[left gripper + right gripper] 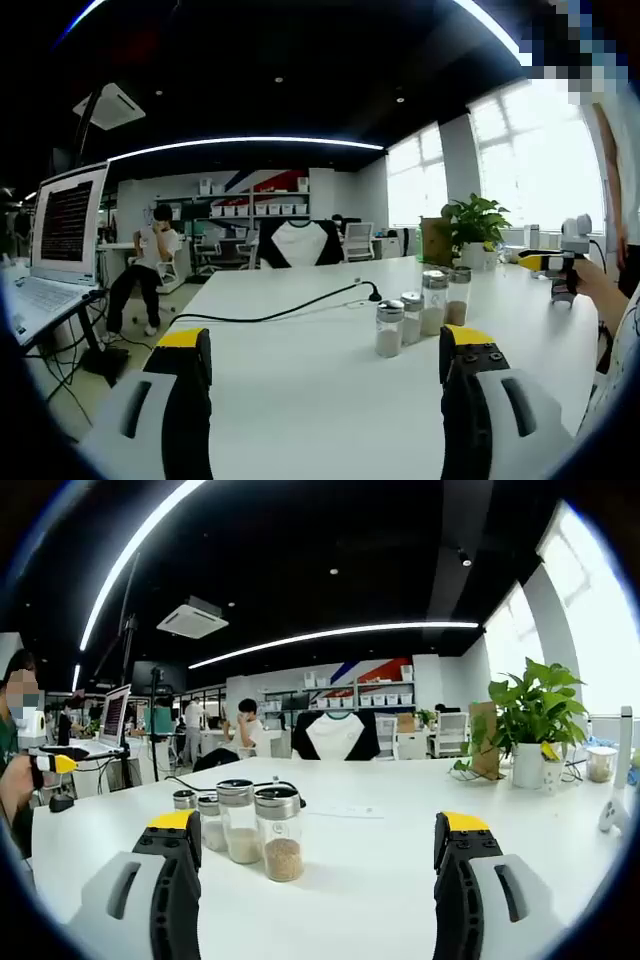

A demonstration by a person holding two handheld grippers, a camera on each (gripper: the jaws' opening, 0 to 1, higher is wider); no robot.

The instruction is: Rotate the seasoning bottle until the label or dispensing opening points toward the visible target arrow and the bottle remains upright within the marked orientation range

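Note:
Several glass seasoning bottles with metal caps stand upright in a row on the white table [300, 400]. In the left gripper view the row runs from the nearest bottle [389, 328] to the farthest [459, 295]. In the right gripper view the nearest bottle [280, 832] holds brown grains, with the others [238, 820] behind it to the left. My left gripper [325, 345] is open, held short of the row with the bottles just right of centre. My right gripper [318, 825] is open too, with the row near its left jaw. Each gripper appears small in the other's view [555, 265] [50, 765].
A black cable [300, 305] lies across the table toward the bottles. A potted plant [530, 725] and a brown box [436, 240] stand at the table's far end. A laptop [65, 230] sits on a side stand. A person [150, 265] sits in the background among chairs.

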